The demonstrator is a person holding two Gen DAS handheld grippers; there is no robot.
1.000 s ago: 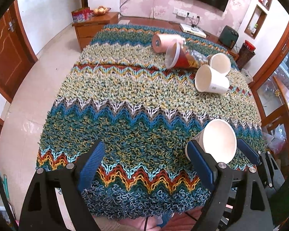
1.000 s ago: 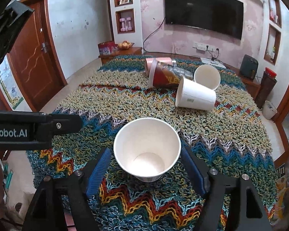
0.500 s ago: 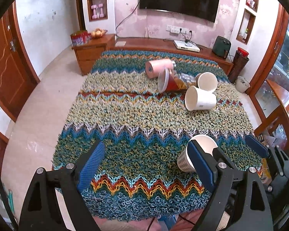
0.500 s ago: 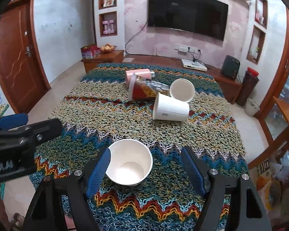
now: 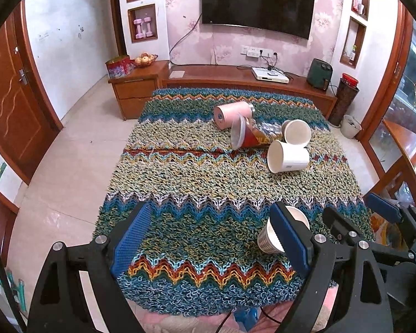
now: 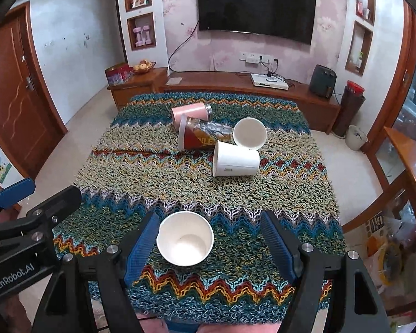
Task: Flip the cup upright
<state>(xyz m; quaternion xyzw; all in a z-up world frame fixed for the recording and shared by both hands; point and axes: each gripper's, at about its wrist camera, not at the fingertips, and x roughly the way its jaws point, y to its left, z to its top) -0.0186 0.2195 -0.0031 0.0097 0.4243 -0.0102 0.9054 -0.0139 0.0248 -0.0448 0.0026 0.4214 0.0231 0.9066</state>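
A white paper cup [image 6: 185, 238] stands upright, mouth up, on the zigzag-knit table cover [image 6: 158, 177] near its front edge. My right gripper [image 6: 208, 245] is open, raised above and behind the cup, whose rim shows between the blue pads near the left one; it touches neither. In the left wrist view the same cup [image 5: 267, 240] is partly hidden behind my left gripper's right finger. My left gripper [image 5: 213, 241] is open and empty, to the left of the cup.
Further back lie several tipped items: a white cup [image 6: 235, 162] on its side, another white cup [image 6: 249, 133] mouth toward me, a red printed cup [image 6: 202, 136] and a pink tumbler [image 6: 191, 112]. A wooden TV cabinet [image 6: 235, 83] stands behind the table.
Both grippers have pulled back and risen, so the table looks smaller. The upright cup, close between the right fingers a second ago, now stands free on the cover.
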